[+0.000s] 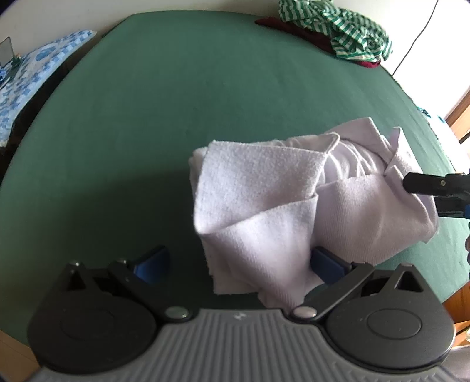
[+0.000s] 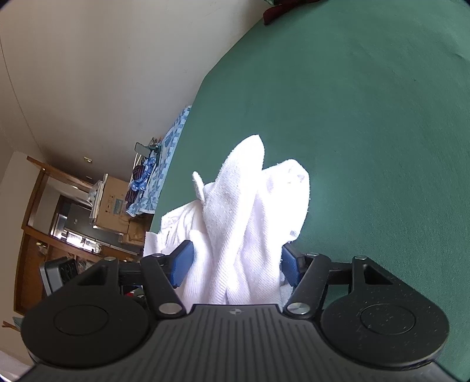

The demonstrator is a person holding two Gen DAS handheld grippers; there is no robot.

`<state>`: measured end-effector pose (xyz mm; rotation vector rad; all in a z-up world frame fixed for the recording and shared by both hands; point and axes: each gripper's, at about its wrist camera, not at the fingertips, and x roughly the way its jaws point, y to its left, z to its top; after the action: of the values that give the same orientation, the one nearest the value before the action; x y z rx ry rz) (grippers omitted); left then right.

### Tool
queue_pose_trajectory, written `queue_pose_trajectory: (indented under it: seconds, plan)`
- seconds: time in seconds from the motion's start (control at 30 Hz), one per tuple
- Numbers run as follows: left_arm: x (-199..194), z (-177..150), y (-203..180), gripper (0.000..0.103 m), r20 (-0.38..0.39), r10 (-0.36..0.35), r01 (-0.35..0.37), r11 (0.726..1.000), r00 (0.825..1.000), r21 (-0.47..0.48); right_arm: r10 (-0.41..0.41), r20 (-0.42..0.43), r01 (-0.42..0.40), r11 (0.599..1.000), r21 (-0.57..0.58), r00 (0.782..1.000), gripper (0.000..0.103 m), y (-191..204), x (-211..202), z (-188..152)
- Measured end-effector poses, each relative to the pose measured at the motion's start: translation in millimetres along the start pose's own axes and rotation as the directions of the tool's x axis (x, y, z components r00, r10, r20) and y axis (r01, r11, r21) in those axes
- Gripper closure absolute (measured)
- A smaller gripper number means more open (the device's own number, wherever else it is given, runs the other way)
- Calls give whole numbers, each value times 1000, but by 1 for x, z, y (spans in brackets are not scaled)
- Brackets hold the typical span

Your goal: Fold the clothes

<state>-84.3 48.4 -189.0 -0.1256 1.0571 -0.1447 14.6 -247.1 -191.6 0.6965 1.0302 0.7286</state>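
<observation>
White garment [image 1: 264,205] bunched, lifted over green bed [image 1: 147,117], between both tools. Left tool [image 1: 239,264]: fingers wide apart, cloth draped over right pad [image 1: 326,264], left pad [image 1: 151,264] bare; not clamped. Right tool [image 2: 235,264]: cloth bunched between blue pads [image 2: 182,264]; whether they pressed it, cannot tell. Striped green-white clothes [image 1: 337,29] heaped at far bed edge over dark red cloth [image 1: 282,25]. Blue patterned cloth [image 1: 35,70] beside bed
</observation>
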Motion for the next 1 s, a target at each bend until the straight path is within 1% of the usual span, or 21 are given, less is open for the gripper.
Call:
queue_pose_trajectory:
  seconds: [0.07,0.13,0.2,0.27,0.43,0.53,0.63,0.67,0.77,0.83,0.87,0.9,1.0]
  plan:
    - [-4,-4,5,1,2,-34,34,999,999,4,-9,-4,8,1000,-9,1000,41,1,0,0]
    - [-11,-11,13,1,7,-96,96,995,995,5,-19,-6,19,1000,-12,1000,43,2,-2,-1]
    - [-17,-15,20,1,15,-158,158,987,987,-5,-12,-7,12,1000,2,1000,44,0,-3,-4]
    - [-20,-18,25,1,24,-218,218,976,976,-22,-3,-4,3,1000,24,1000,47,-5,-6,-6]
    - [-6,-11,28,1,55,-332,336,938,942,-84,13,-7,-12,998,66,1000,47,-10,-8,-5]
    - [2,-9,35,1,73,-400,406,907,914,-117,8,-10,-7,998,62,1000,47,-10,-11,-4]
    - [5,-7,43,1,100,-441,452,880,892,-146,-2,-10,2,999,53,1000,47,-9,-13,-5]
    - [6,-7,47,1,109,-457,469,867,883,-165,-4,-9,5,999,52,1000,47,-9,-14,-5]
    - [11,-9,63,1,154,-510,533,806,846,-258,-6,-7,6,998,56,1000,47,-9,-14,-6]
    - [14,-11,70,1,178,-539,567,766,823,-303,-6,-7,7,998,58,1000,47,-9,-14,-6]
    - [16,-11,72,1,186,-549,579,752,815,-316,-7,-7,7,998,58,1000,47,-9,-14,-6]
    - [17,-11,72,1,192,-556,587,743,809,-320,-8,-9,8,998,57,1000,47,-9,-14,-6]
    - [18,-10,70,1,203,-565,600,734,800,-317,-8,-14,9,998,60,1000,47,-9,-15,-6]
